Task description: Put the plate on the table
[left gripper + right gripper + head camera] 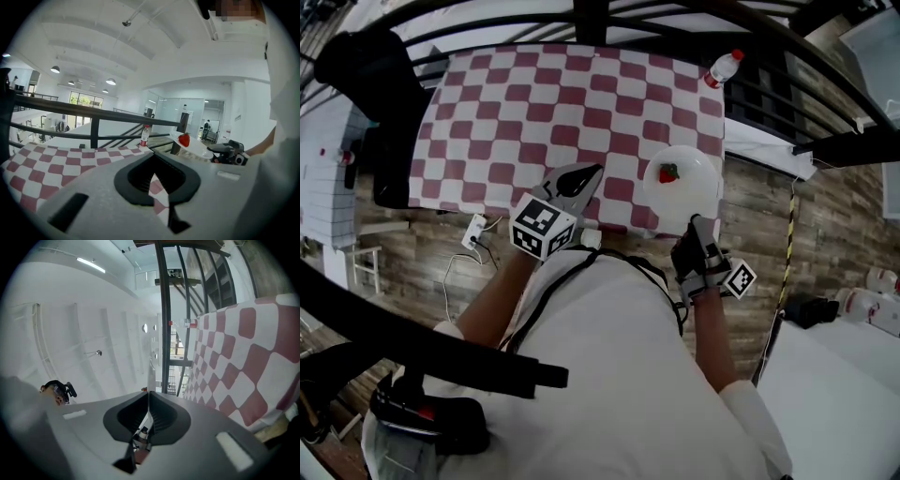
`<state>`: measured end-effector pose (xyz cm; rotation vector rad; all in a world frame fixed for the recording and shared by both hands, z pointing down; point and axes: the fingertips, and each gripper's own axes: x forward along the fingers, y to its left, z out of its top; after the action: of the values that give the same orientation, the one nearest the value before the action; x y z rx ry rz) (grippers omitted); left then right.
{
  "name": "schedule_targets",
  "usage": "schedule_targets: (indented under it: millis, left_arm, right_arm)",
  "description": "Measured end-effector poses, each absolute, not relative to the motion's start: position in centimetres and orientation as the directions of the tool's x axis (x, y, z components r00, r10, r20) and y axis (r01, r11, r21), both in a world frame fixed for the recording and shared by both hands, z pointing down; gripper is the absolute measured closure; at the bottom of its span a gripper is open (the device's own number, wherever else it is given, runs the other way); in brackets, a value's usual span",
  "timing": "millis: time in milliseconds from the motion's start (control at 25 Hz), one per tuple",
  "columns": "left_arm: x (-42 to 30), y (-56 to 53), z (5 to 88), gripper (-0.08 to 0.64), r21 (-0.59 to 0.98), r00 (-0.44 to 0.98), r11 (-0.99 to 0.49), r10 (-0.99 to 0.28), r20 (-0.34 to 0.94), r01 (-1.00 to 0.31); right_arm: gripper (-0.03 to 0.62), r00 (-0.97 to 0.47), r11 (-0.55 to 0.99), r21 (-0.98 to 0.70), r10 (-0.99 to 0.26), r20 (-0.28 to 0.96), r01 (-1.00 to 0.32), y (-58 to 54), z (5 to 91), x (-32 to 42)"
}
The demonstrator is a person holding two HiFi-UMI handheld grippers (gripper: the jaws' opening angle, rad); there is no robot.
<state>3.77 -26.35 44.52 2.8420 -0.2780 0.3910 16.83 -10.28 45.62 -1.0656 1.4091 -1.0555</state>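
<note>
A white plate (pixel 686 183) with a red strawberry (pixel 667 172) on it hangs over the near right corner of the table's red-and-white checked cloth (pixel 534 112). My right gripper (pixel 696 223) is shut on the plate's near rim. In the right gripper view the plate (pixel 150 373) shows edge-on, a thin white line rising from between the jaws of the right gripper (pixel 148 397). My left gripper (pixel 586 173) is shut and empty over the table's near edge, left of the plate. From the left gripper (pixel 152 157) I see the plate (pixel 197 151) and strawberry (pixel 184 139) to the right.
A plastic bottle (pixel 724 67) with a red cap stands at the table's far right corner. Black railings (pixel 787 103) run behind and to the right of the table. A black chair (pixel 389 141) stands at its left side. A power strip (pixel 475 232) lies on the wooden floor.
</note>
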Motion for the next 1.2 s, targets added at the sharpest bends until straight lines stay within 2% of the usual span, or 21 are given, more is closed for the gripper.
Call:
schedule_targets:
  millis: [280,640,1200]
  left_arm:
    - [3.8,-29.6,44.9,0.555,0.226,0.943,-0.948,-0.153,0.294,-0.225]
    - [6.2,-28.1,46.0,0.555,0.259,0.94,-0.938,-0.145,0.307,-0.23]
    - [9.3,-25.3,50.1,0.555,0.329,0.888,-0.862,-0.252,0.384,-0.387]
  right_arm:
    - [0.572,-0.144,0.203,-0.976,-0.971,-0.192,-0.071,-12.0,49.6,17.5]
    - [0.574,-0.295,0.199,-0.979,-0.939,-0.176,-0.051,-13.0,51.8,18.8]
    - [0.572,-0.502,0.085,-0.996,-0.862,-0.067,-0.012,-11.1,57.9,20.9]
